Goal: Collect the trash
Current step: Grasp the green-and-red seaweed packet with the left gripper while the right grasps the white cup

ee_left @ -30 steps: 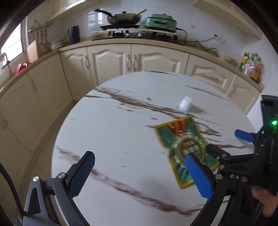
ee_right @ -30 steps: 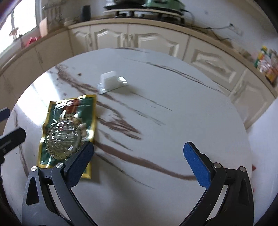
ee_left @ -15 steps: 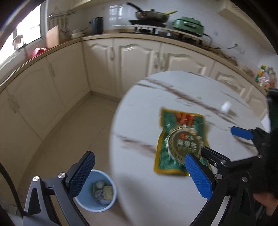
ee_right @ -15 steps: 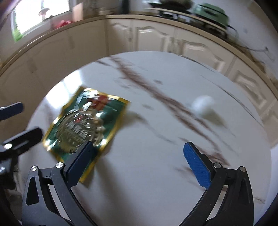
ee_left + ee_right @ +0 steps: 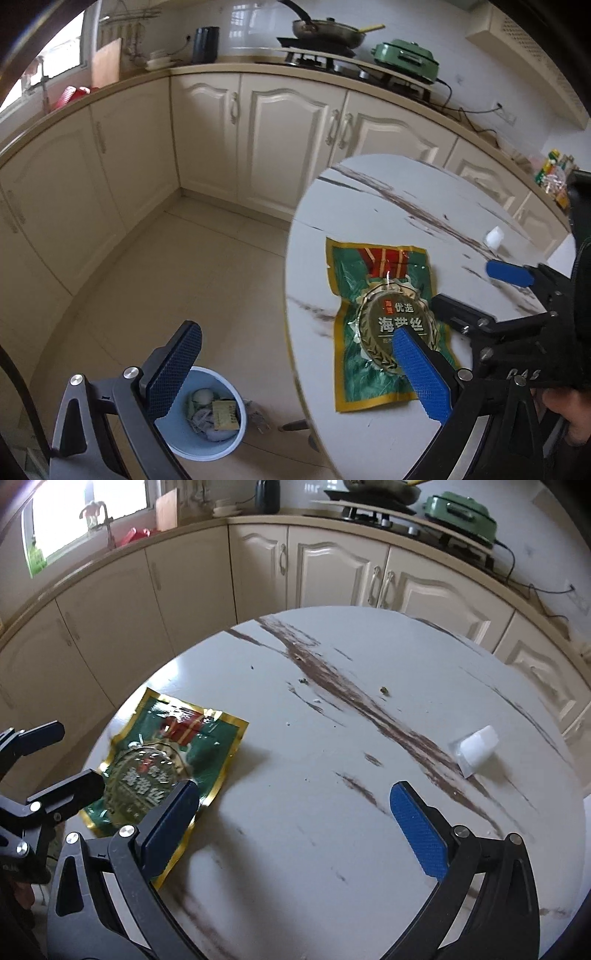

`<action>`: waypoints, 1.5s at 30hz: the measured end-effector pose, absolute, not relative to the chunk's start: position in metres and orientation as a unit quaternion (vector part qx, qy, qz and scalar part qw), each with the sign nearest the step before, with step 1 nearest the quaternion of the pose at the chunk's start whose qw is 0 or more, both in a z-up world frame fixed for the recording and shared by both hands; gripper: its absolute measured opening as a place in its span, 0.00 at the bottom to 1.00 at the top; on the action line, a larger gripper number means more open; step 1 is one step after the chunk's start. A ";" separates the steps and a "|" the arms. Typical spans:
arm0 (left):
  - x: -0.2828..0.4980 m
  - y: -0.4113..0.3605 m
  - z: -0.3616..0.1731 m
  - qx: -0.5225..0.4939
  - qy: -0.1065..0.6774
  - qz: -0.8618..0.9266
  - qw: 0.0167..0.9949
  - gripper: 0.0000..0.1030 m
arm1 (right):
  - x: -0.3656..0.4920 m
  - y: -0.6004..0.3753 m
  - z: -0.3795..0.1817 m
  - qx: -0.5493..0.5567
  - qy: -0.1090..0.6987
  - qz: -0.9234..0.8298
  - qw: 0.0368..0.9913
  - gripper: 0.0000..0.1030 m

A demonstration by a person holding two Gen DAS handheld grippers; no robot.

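Observation:
A green and gold snack packet [image 5: 373, 325] [image 5: 166, 760] lies flat near the left edge of the round marble table [image 5: 388, 199] [image 5: 369, 849]. A small white cup [image 5: 494, 238] [image 5: 477, 748] lies on its side further right. On the floor below the table edge stands a blue bin [image 5: 221, 448] with trash in it. My left gripper [image 5: 295, 336] is open, one pad over the bin and one over the packet. My right gripper [image 5: 293, 794] [image 5: 480, 291] is open above the table, its left finger over the packet's corner. Neither holds anything.
Cream kitchen cabinets [image 5: 280, 147] curve around behind the table, with a stove, a pan and a green cooker [image 5: 404, 59] on the counter. Beige floor tiles [image 5: 192, 266] lie between cabinets and table. A hand [image 5: 569, 417] holds the right gripper.
Both views have swung left, bringing the floor and the blue bin into the left wrist view. The packet now lies farther from the white cup and nearer the table's edge. Both grippers stayed open.

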State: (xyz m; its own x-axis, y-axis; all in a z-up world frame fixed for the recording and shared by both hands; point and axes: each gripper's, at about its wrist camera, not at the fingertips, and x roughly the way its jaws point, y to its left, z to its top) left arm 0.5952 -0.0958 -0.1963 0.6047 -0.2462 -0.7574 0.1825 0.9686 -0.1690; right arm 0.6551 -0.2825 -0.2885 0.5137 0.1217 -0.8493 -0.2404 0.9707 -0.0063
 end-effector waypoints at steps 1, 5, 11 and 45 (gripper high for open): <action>0.596 -0.098 -0.198 -0.040 0.430 -0.121 0.894 0.99 | 0.656 -0.281 -0.290 -0.061 0.483 0.115 0.866 1.00; 0.600 -0.095 -0.200 -0.048 0.430 -0.128 0.893 0.99 | 0.660 -0.272 -0.291 -0.062 0.479 0.137 0.865 1.00; 0.606 -0.083 -0.207 -0.073 0.443 -0.129 0.884 0.99 | 0.663 -0.265 -0.288 -0.075 0.465 0.142 0.870 1.00; 0.566 -0.059 -0.197 -0.087 0.410 -0.177 0.891 0.10 | 0.677 -0.412 -0.278 0.018 0.448 -0.048 0.893 1.00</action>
State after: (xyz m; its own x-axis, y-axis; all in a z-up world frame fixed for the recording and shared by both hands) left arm 0.5662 -0.0595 -0.1974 0.6015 -0.3861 -0.6994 0.2430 0.9224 -0.3002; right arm 0.6775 -0.4121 -0.2781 0.5945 -0.0690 -0.8011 0.1021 0.9947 -0.0099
